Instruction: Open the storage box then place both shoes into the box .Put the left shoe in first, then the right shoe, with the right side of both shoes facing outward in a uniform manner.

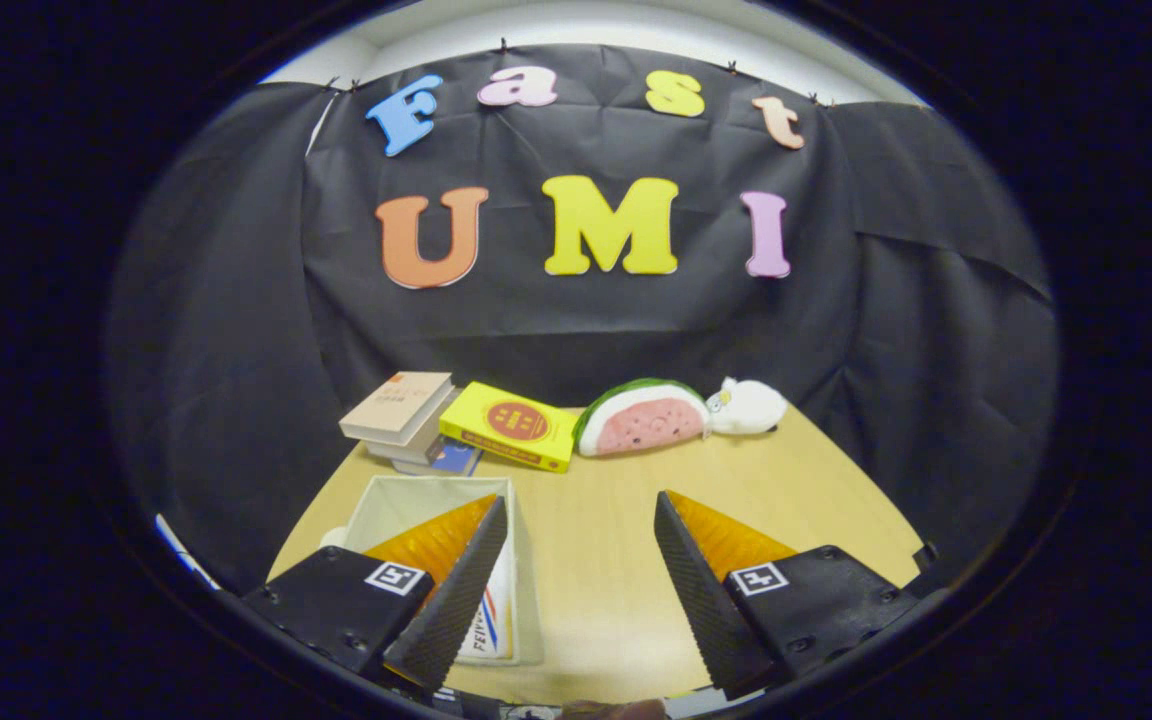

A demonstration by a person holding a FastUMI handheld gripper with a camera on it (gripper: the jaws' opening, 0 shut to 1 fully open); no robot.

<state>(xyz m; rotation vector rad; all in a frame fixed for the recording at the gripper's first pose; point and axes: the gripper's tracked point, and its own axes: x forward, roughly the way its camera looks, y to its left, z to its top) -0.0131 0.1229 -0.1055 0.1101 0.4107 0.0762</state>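
Gripper was wide open holding nothing, storage box at lower left looked open already, so I'd guess both shoes were left to do.

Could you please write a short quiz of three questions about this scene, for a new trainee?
1. True or false: the gripper has its jaws shut on a shoe.
2. What lies beside the watermelon-slice plush, on the side away from the books?
A. a red mug
B. a white plush toy
C. a pair of scissors
3. Fill in: the white storage box stands on the wooden table, partly behind one ____ of the gripper.

Key
1. False: the jaws are open and hold nothing.
2. B
3. finger; the yellow book lies beyond the box.
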